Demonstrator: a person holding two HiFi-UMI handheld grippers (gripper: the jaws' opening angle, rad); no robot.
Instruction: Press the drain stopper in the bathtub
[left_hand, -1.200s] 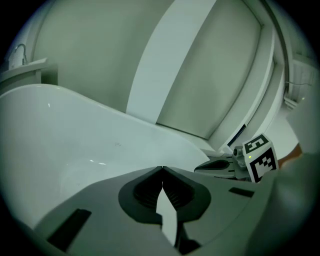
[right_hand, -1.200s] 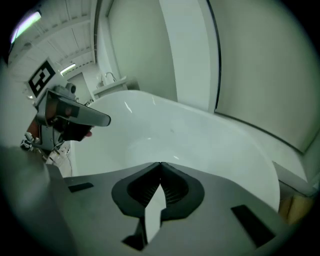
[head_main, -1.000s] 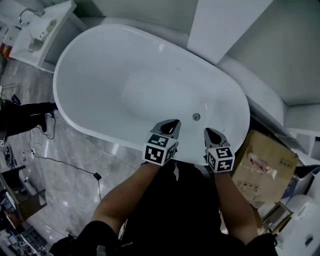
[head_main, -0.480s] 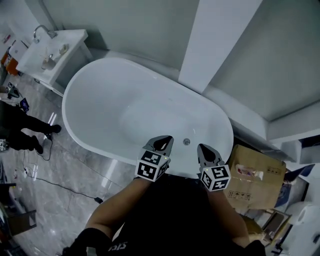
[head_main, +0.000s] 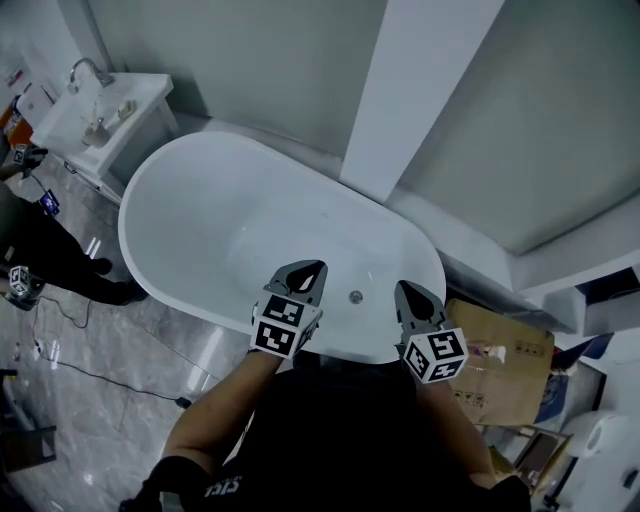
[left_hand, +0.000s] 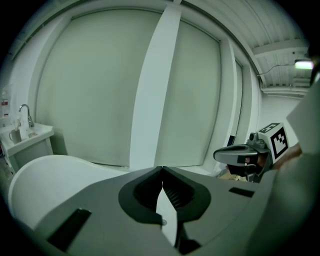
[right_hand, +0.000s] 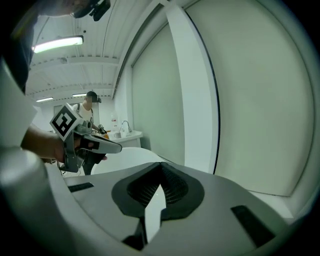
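**Both grippers held over the tub's near rim, drain stopper untouched**

The left gripper (head_main: 305, 272) and the right gripper (head_main: 412, 296) are held side by side above the near edge of the white oval bathtub (head_main: 170, 195) and are pointed out over its basin. In the left gripper view, the fingers are seen pressed together at the tips, with only a thin slit left lower down and nothing caught between them. The same is seen in the right gripper view — tips met, nothing pinched.

The drain stopper (head_main: 355, 296) is seen as a small round metal disc on the tub floor, near the end closest to the person. In the head view it lies between the two grippers and is touched by neither.

A white pillar (head_main: 420, 90) is set against the grey wall behind the tub. A white washbasin (head_main: 105, 110) with a tap (head_main: 85, 68) is placed past the tub's far left end. A cardboard box (head_main: 505, 355) is seen on the floor just to the right of the tub — partly behind the right gripper. At the left edge, a second person (head_main: 50, 250) in dark clothes is seen on the glossy grey floor (head_main: 100, 350).
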